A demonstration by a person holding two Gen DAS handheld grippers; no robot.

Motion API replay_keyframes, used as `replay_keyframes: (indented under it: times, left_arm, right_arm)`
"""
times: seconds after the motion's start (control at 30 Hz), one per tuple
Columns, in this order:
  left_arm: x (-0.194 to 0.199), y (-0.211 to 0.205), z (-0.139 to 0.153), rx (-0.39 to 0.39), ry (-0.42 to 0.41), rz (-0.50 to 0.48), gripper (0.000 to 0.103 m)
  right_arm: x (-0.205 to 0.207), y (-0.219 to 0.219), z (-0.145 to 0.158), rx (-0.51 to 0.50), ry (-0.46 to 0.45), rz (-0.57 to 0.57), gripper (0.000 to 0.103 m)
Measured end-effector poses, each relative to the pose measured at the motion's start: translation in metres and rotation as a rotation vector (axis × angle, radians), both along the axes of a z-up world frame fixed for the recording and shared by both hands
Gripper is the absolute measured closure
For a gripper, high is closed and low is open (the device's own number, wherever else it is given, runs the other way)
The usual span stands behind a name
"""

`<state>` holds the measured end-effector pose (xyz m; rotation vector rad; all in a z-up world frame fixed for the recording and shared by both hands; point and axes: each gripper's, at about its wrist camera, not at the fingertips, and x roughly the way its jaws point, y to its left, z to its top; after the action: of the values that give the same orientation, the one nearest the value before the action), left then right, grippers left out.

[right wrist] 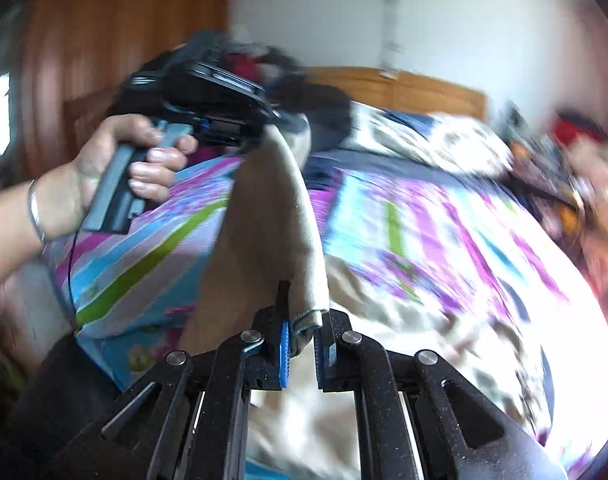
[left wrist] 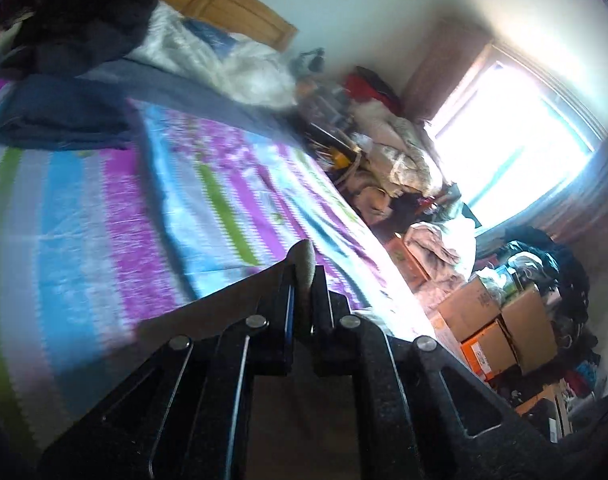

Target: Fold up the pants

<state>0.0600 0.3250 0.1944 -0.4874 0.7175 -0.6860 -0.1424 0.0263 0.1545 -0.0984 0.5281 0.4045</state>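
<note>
two grippers share one pair of beige pants (right wrist: 263, 216), and the cloth hangs in the air between them above the striped bedspread (right wrist: 424, 216). the right gripper (right wrist: 301, 332) has its blue-padded jaws pressed onto a hemmed edge of the fabric, a small bunch of it showing between the pads. the left gripper (right wrist: 259, 132), held by a hand (right wrist: 115, 168) with a bangle at the wrist, pinches the far end of the same stretch; in its own view a rounded nub of beige cloth (left wrist: 306, 266) pokes out between the left gripper's (left wrist: 304, 280) closed jaws. more of the pants seems to lie crumpled on the bed below the right gripper, though blur makes that hard to read.

the main risk, as i judge it, is slip. each grip catches only a narrow bit of edge, so a quick swing or a pull apart could drag the hem out of one gripper and drop that end in a heap. if the two held points are not matching corners, the fold would land skewed. the trailing cloth could also snag or fold under itself when laid down. a folded dark blue garment (left wrist: 63, 120) lies further up the bed, well apart from all this.
</note>
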Motion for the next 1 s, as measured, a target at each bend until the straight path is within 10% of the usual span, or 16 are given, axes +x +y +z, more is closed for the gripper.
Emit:
replay_keyframes:
  times: [0.17,0.4,0.6,0.7,1.0]
  left_arm:
    - [0.029,-0.186,0.000,0.044,0.011,-0.198,0.094]
    - [0.071,-0.338,-0.138,0.317,0.324,-0.266,0.090]
    - [0.055,-0.310,-0.104,0.237,0.211,-0.261,0.077]
    - [0.046,-0.275,-0.090,0.224,0.126,-0.198,0.046]
    - [0.038,-0.220,-0.137,0.283,0.216,-0.065,0.047]
  right_arm:
    - [-0.012,-0.144,-0.028,0.265,0.130,-0.314,0.093]
    - [-0.010,-0.272,-0.165,0.882,0.490,-0.559,0.090]
    - [-0.037,-0.279,-0.143,0.950,0.331,-0.509,0.093]
    - [-0.042,-0.289,-0.168,1.013,0.411,-0.606,0.093]
    - [-0.067,-0.308,-0.151,1.087,0.311,-0.659,0.094]
